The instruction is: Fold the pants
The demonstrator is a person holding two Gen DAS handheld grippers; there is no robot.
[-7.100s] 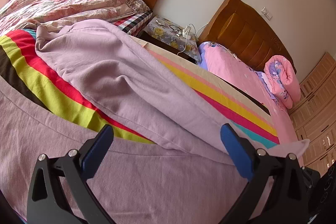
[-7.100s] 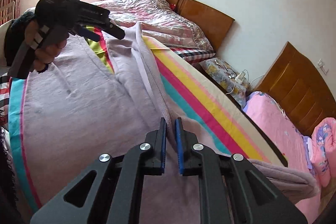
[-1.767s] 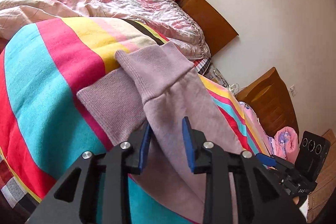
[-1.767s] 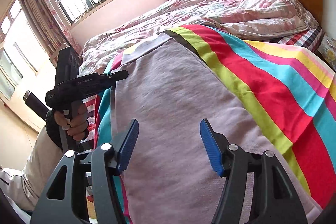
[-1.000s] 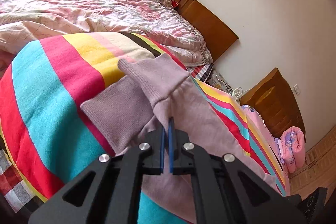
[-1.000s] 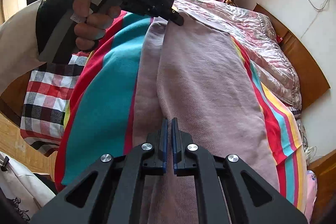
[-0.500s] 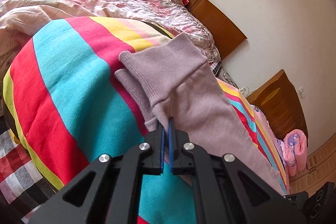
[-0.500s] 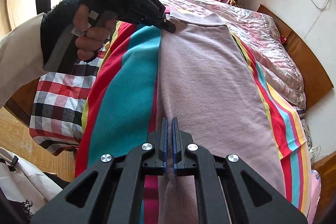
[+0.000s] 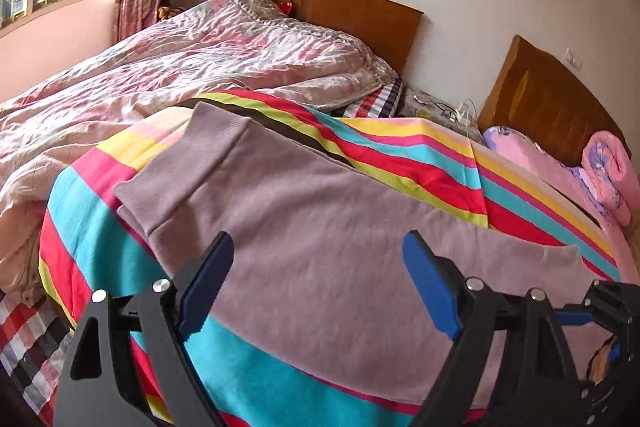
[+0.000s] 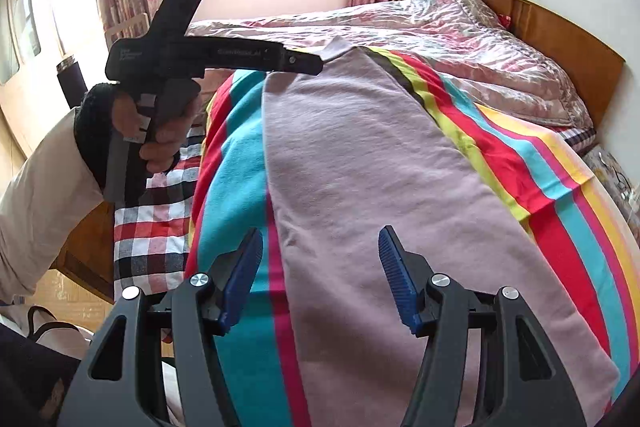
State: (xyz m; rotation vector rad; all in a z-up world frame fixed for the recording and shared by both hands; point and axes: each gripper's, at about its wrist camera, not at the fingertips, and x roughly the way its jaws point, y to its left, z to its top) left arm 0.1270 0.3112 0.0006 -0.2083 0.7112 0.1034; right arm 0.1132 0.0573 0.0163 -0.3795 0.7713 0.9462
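Observation:
Mauve pants (image 9: 320,227) lie flat in one long strip on the striped blanket (image 9: 400,155), legs stacked, ribbed cuffs (image 9: 188,163) at the far left. My left gripper (image 9: 318,279) is open and empty just above the pants near the cuff end. My right gripper (image 10: 320,267) is open and empty above the other end of the pants (image 10: 360,155). In the right wrist view the left gripper (image 10: 308,65) hovers by the cuffs; its jaws cannot be read there. The right gripper's body (image 9: 600,311) shows at the left wrist view's right edge.
A pink quilt (image 9: 200,59) is bunched behind the blanket, against a wooden headboard (image 9: 360,11). A checked sheet (image 10: 152,227) hangs at the bed's near edge. A second bed (image 9: 560,171) with a rolled pink blanket stands to the right, a cluttered nightstand (image 9: 436,107) between them.
Both grippers have opened and let go of the pants, which now lie flat and straightened on the blanket. Both have pulled back slightly above the fabric.

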